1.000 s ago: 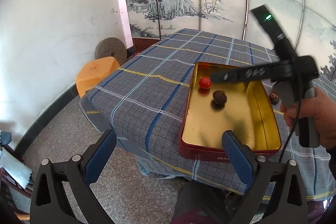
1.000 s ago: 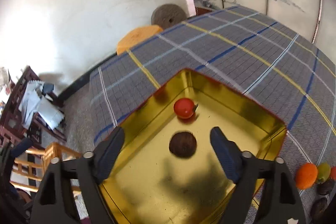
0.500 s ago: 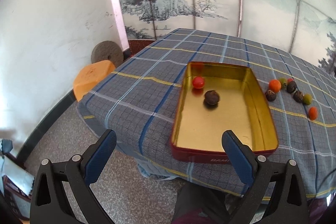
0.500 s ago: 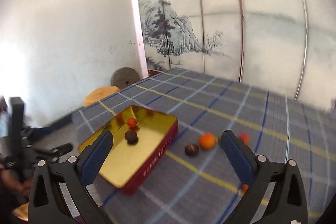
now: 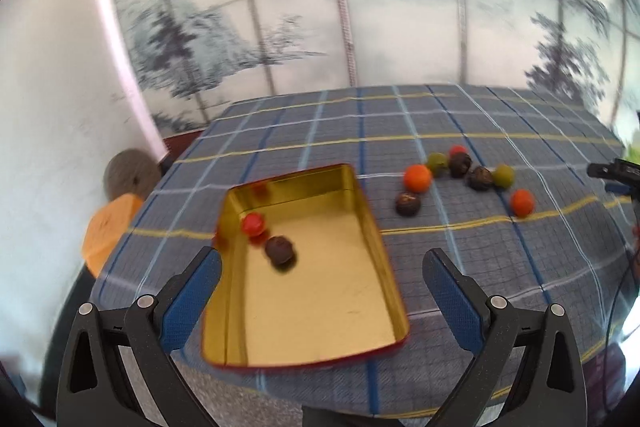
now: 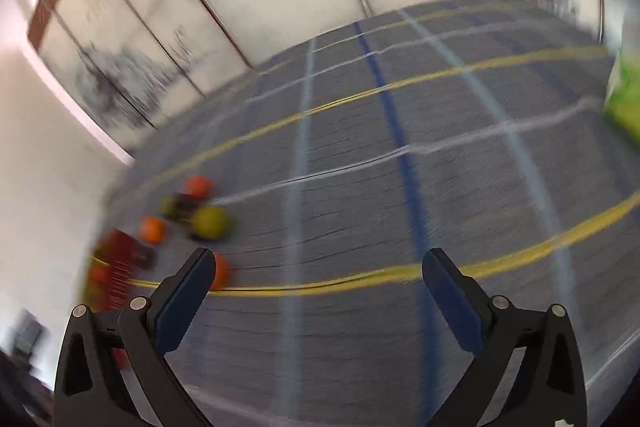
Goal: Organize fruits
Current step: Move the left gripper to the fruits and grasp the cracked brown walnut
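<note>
A gold-lined red tin [image 5: 384, 251] lies on the checked tablecloth. Inside it sit a small red fruit [image 5: 253, 223] and a dark brown fruit [image 5: 279, 248]. Right of the tin lies a loose cluster of several fruits, among them an orange one [image 5: 417, 177], a dark one [image 5: 407, 203] and a green one [image 5: 503, 175]. My left gripper [image 5: 322, 281] hovers open over the tin's near end, empty. In the blurred right wrist view my right gripper [image 6: 320, 287] is wide open above bare cloth, with a green fruit [image 6: 210, 221] and orange fruits [image 6: 152, 229] to its left. The tin [image 6: 118, 267] shows at far left.
The table [image 5: 440, 131] is covered by a blue-grey cloth with yellow and blue lines. A painted folding screen stands behind it. An orange stool [image 5: 108, 227] and a round stone disc [image 5: 130, 175] are on the floor at left. Something bright green [image 6: 624, 99] lies at the table's right edge.
My right gripper left the tin, where it hung over the brown fruit, and swung right past the fruit cluster, its jaws spreading wider. My left gripper shifted right and rolled, bringing the cluster into view.
</note>
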Action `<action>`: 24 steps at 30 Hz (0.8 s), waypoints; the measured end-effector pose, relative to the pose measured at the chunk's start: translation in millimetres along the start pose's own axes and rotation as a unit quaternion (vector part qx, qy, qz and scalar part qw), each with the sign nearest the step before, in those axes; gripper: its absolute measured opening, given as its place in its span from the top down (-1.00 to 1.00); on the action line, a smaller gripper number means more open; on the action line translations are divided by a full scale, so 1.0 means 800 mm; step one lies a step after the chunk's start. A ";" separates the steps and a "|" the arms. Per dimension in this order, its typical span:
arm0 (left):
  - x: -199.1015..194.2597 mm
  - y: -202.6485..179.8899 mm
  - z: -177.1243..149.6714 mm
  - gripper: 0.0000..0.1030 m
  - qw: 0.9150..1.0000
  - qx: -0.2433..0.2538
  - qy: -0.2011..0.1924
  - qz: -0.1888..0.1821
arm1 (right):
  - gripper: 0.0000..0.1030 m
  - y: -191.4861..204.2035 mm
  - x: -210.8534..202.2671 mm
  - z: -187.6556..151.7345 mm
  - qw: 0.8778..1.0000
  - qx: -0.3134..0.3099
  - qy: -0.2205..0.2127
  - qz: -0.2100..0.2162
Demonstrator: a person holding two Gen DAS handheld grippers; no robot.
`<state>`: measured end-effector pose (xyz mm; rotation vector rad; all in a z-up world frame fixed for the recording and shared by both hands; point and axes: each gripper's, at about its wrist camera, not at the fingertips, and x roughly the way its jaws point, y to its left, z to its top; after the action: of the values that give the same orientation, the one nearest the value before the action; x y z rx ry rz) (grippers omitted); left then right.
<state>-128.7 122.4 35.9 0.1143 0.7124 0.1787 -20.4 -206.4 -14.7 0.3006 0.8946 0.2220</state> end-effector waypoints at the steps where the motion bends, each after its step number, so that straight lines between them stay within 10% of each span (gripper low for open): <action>1: 0.006 -0.007 0.007 -0.94 1.000 0.011 0.005 -0.010 | -1.00 -0.005 0.004 0.005 0.999 -0.017 -0.004 -0.031; 11: 0.117 -0.085 0.073 -0.94 0.987 0.092 0.073 -0.110 | -1.00 -0.081 0.063 0.042 0.978 -0.060 0.032 -0.199; 24: 0.229 -0.099 0.076 -0.72 0.972 0.083 0.187 -0.115 | -1.00 -0.094 0.074 0.044 0.979 -0.037 0.032 -0.198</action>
<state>57.5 78.9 -48.3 0.1581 1.1100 -0.0856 48.7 -264.1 -63.5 0.0415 0.9878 -0.1040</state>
